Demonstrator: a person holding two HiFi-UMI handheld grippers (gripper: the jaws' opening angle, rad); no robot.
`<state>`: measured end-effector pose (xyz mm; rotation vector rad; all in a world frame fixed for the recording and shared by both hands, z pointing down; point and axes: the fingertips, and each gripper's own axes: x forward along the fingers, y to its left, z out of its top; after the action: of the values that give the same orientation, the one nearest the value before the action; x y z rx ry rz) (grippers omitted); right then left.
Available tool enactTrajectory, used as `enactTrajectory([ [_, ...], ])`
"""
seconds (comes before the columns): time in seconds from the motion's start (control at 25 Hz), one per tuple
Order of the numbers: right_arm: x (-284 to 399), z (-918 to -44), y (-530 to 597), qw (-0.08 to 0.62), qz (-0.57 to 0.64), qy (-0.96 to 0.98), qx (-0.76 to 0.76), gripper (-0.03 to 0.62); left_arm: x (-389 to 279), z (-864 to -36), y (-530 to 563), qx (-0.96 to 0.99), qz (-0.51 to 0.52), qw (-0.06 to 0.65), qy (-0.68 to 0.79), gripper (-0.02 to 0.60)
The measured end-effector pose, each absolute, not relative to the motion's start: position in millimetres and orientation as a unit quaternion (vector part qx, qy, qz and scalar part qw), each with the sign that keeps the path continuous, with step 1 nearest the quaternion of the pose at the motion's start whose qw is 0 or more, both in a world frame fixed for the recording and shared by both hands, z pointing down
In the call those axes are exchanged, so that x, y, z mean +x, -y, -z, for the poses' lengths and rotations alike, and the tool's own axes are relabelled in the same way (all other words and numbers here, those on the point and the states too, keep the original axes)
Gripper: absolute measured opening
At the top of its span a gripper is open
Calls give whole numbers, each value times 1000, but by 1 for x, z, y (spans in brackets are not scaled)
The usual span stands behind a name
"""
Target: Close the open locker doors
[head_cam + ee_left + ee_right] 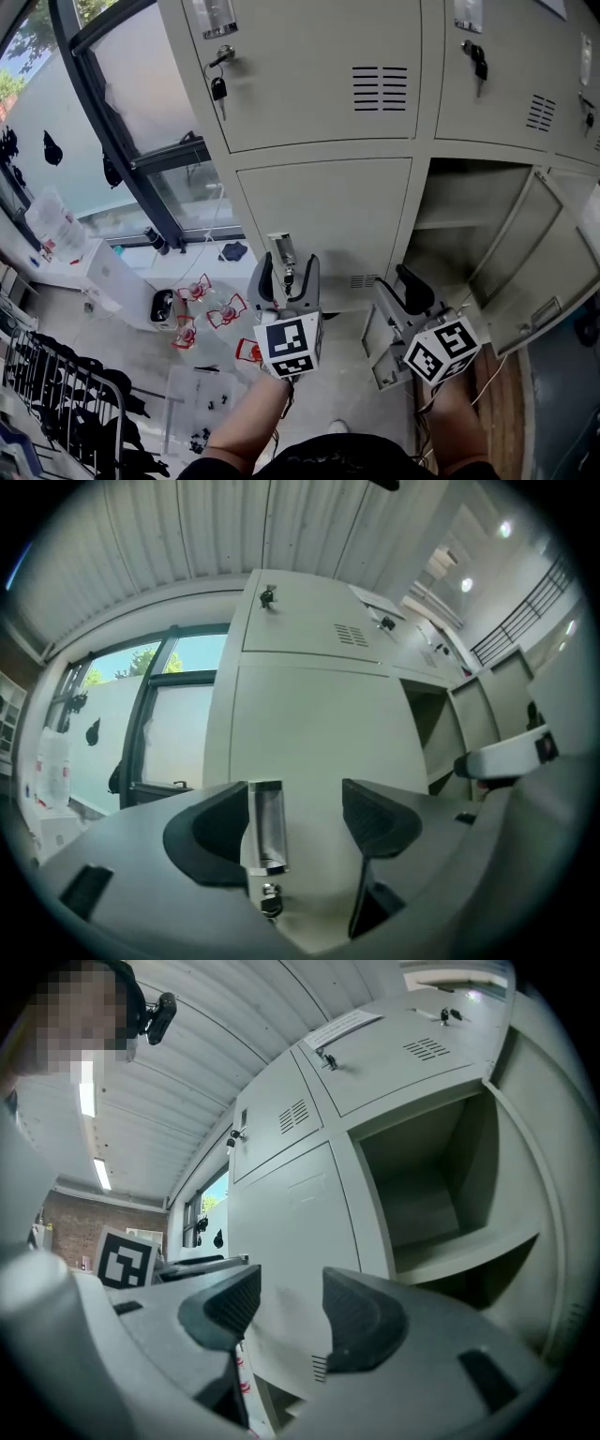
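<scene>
- My left gripper [286, 272] sat at the closed door [328, 220] in the middle of the head view. Its jaws were spread wide with nothing gripped. The metal handle [263, 825] stood between them, close to the left-hand jaw, with a key [271, 902] hanging just below.
- My right gripper [295, 1302] also had its jaws apart and was empty, showing only locker front beyond the gap.
- The job, as I judged it, lay at the right of the head view. An open compartment [459, 216] gaped there, and its open door [530, 272] was swung out towards the frame's right edge.
- To do it well, I reckoned the right gripper should go round to the door's outer face and push with the flat of a jaw near the free edge. It should follow the hinge arc and keep pressing until the door sat flush.
- I would draw the left gripper straight back, clear of the handle and key, so the closed door was not tugged open.
- The open door's outer face and hinges were not visible to me, and its far side was cut off at the frame edge.
- A pale panel [384, 347] low down beside the right gripper might have been another door ajar, but I could not tell.
- No view showed whether the middle door had latched.
</scene>
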<state>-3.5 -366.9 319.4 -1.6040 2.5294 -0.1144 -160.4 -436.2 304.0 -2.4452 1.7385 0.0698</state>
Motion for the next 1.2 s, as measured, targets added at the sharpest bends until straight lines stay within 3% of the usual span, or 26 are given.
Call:
enactTrajectory([
  [1.2, 224, -300, 160, 79, -12, -632, -771, 204, 134, -313, 261, -981, -35, 8, -190, 302],
])
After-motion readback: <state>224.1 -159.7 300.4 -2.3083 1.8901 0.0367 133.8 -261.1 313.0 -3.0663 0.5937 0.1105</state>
